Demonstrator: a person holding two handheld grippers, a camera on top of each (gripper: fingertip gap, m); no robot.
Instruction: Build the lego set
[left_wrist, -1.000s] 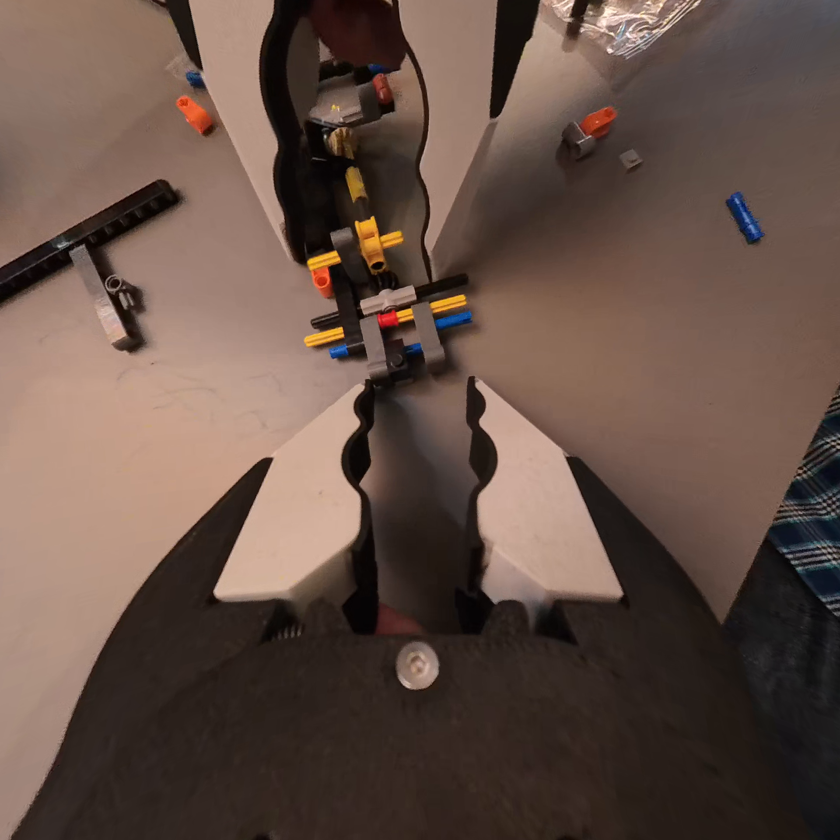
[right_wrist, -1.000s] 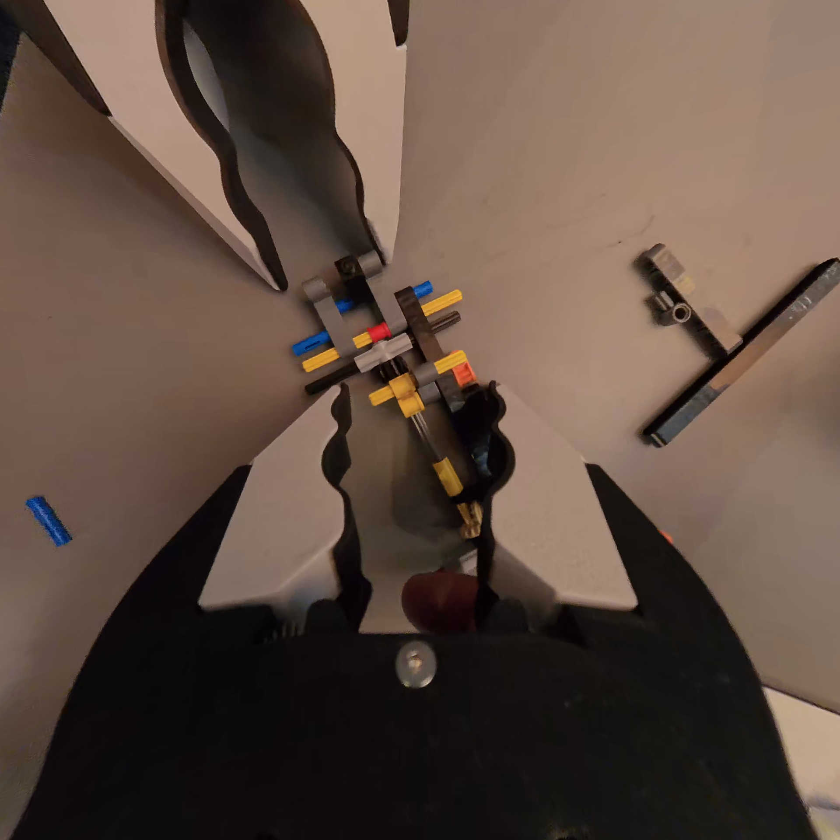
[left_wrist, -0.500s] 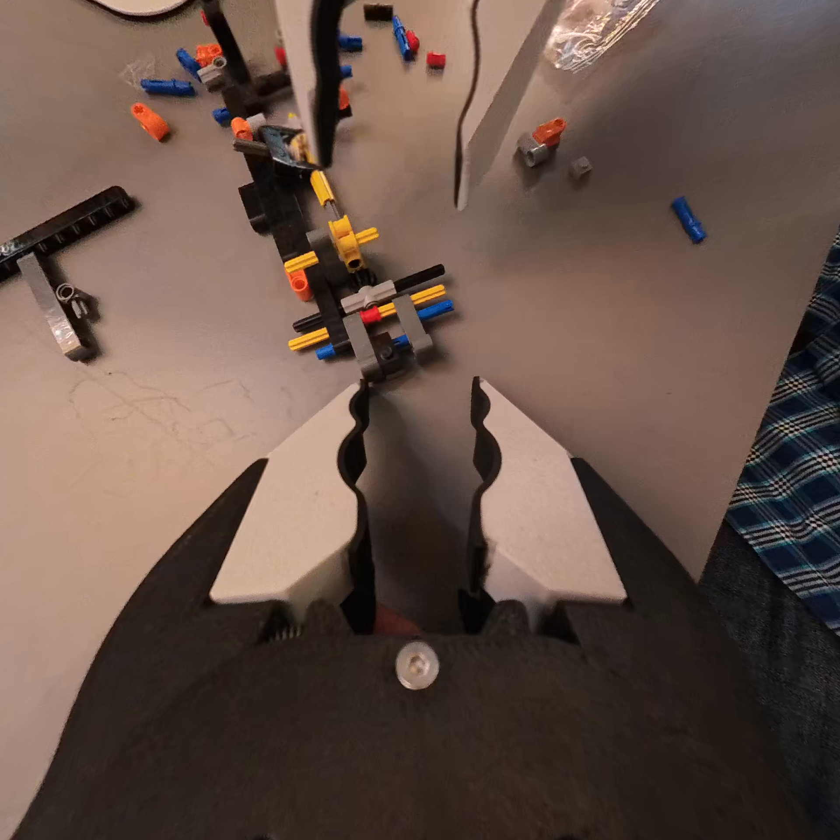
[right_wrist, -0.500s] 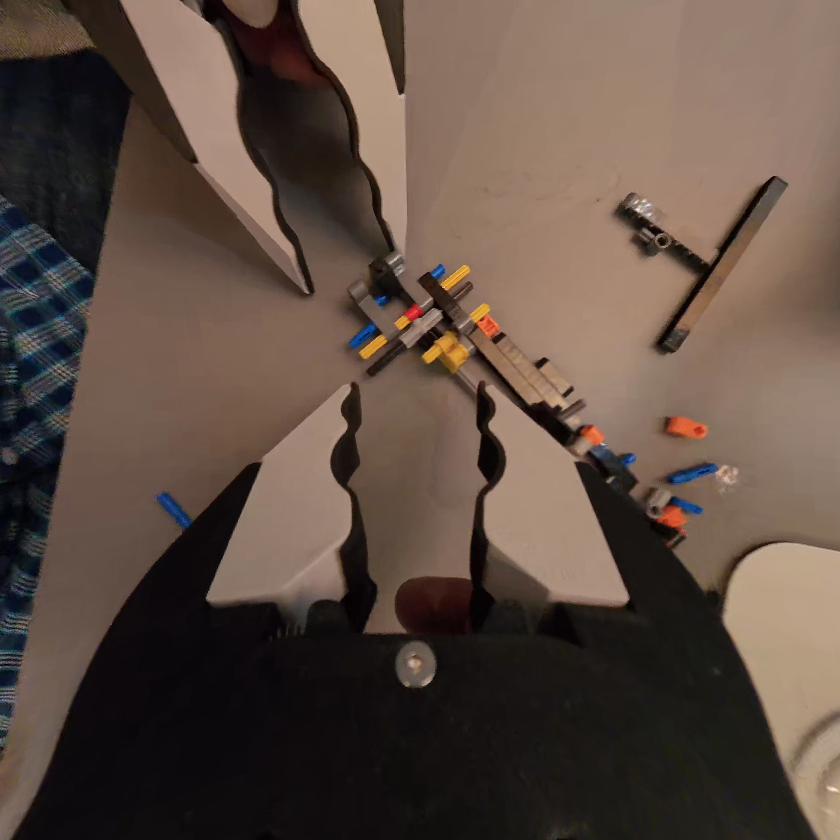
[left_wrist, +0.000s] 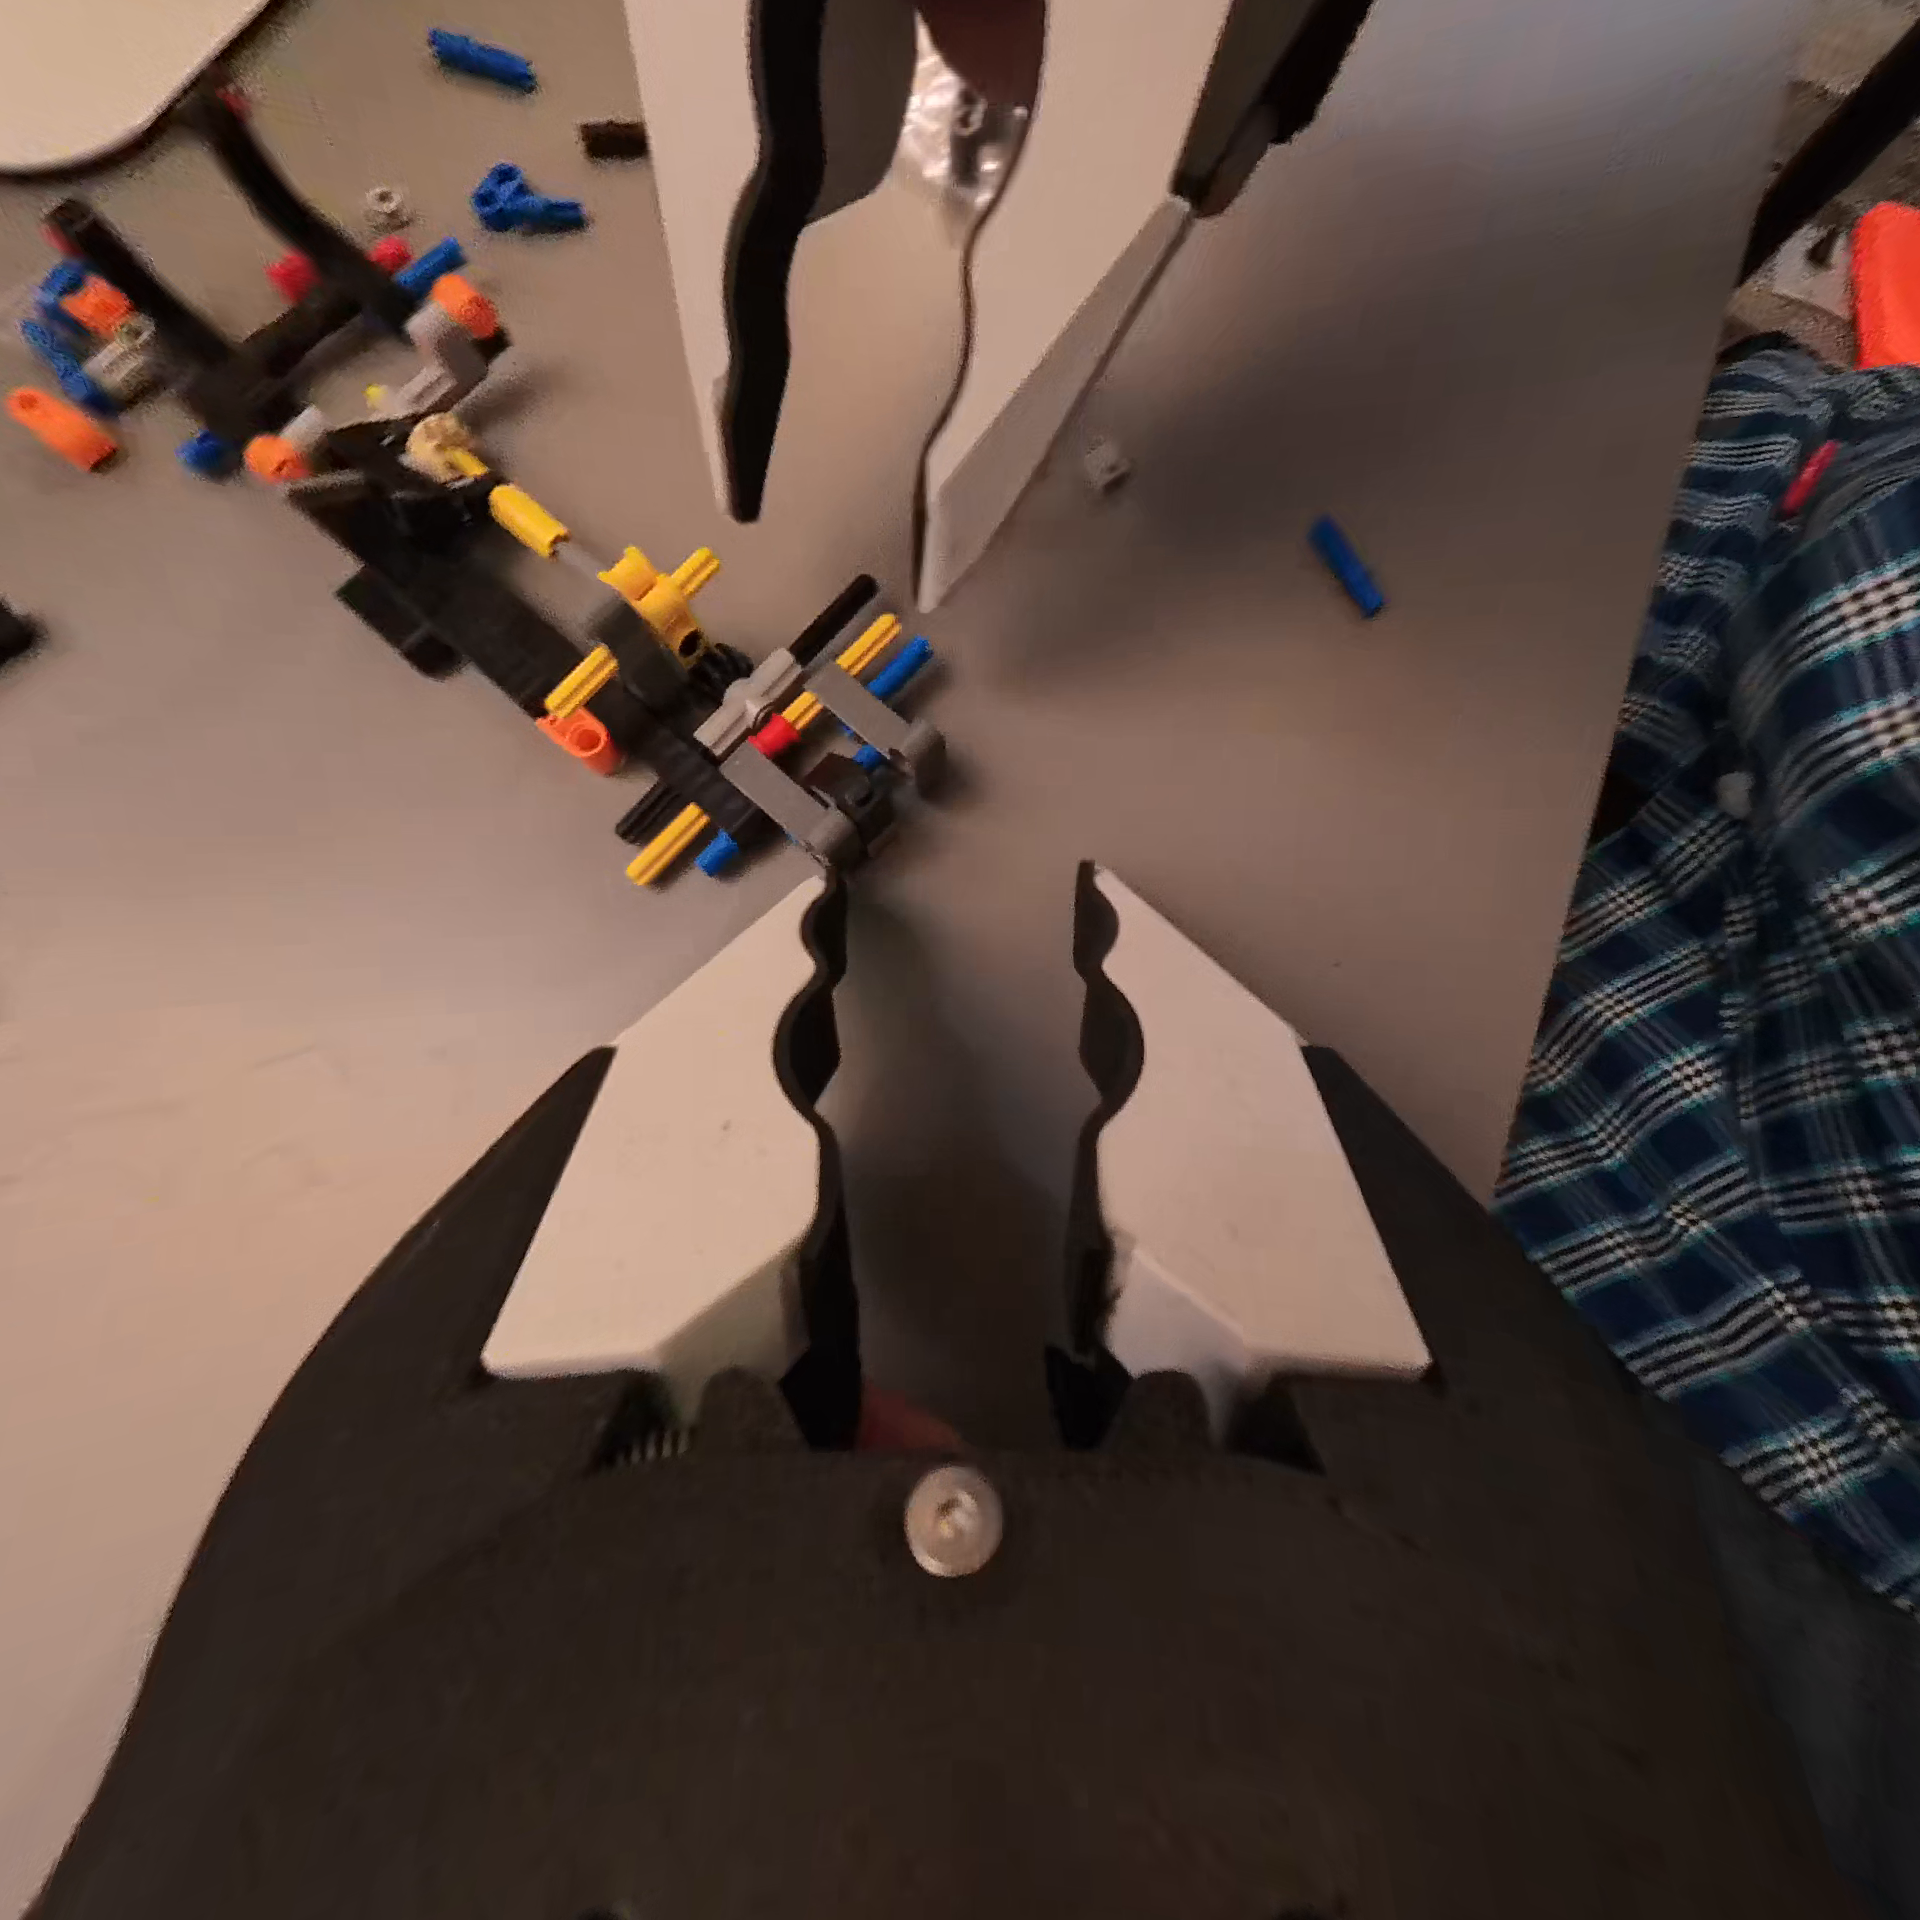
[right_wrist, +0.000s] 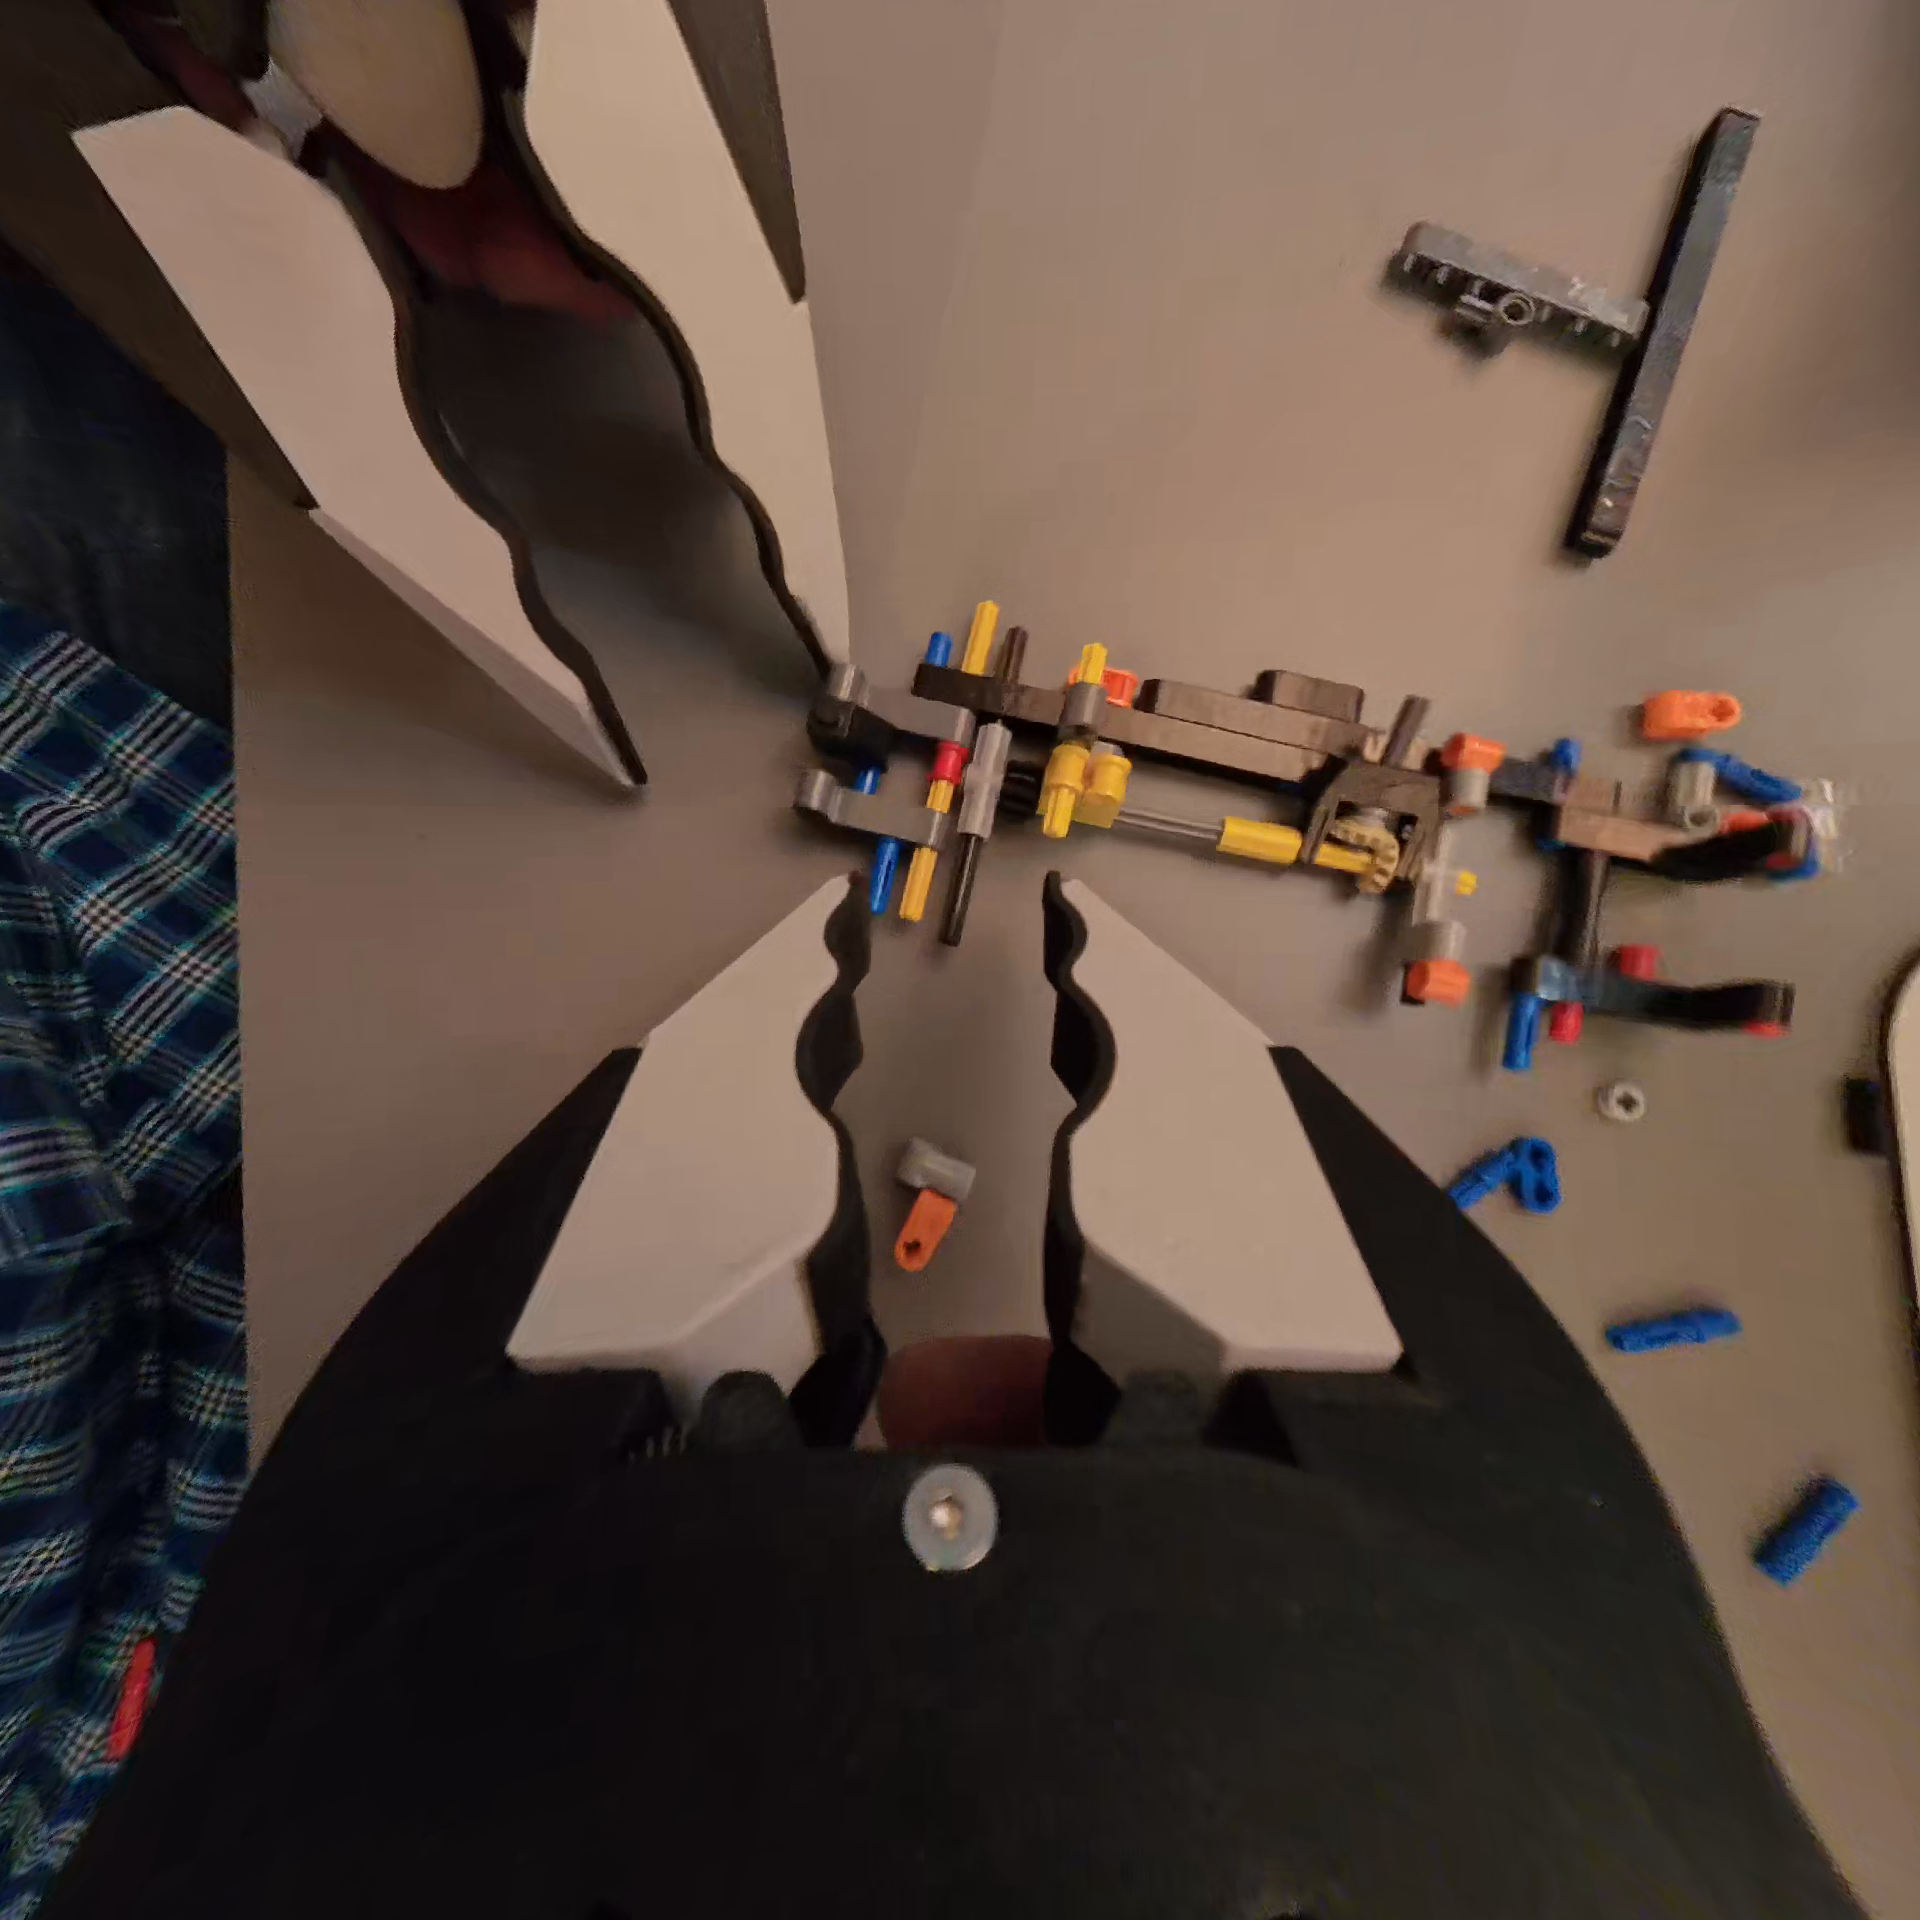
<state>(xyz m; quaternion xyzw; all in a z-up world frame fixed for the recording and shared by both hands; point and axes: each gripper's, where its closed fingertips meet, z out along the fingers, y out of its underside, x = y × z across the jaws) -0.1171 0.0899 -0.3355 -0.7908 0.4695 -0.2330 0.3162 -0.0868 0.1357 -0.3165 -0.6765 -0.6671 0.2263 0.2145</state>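
Observation:
The lego assembly (left_wrist: 717, 717) lies flat on the grey table: black beams, yellow, blue and black axles, grey liftarms and a yellow shaft. It also shows in the right wrist view (right_wrist: 1143, 748). My left gripper (left_wrist: 956, 881) is open and empty, and its left fingertip (left_wrist: 826, 904) touches the assembly's grey end. My right gripper (right_wrist: 954, 885) is open and empty, with its tips just short of the axle ends. A small grey and orange piece (right_wrist: 930, 1195) lies on the table, seen between its fingers. Each gripper shows in the other's view: the right (left_wrist: 831, 551), the left (right_wrist: 727, 727).
A long black beam with a grey beam (right_wrist: 1652, 332) lies at the far right. Loose blue pins (right_wrist: 1673, 1330) and orange connectors (right_wrist: 1688, 715) are scattered near the assembly's far end. A blue pin (left_wrist: 1345, 582) lies alone. A white plate rim (right_wrist: 1907, 1091) is at the right edge. Plaid cloth (left_wrist: 1766, 935) borders the table. Some 6 cm of space lies between my two pairs of fingers. The blue pin (left_wrist: 1345, 582) sits 9 cm or so from the ends of my left fingers.
My right gripper has drawn back off the assembly, which was between its fingers, and swung round to its side with its jaws narrower. The left gripper stays at the grey end.

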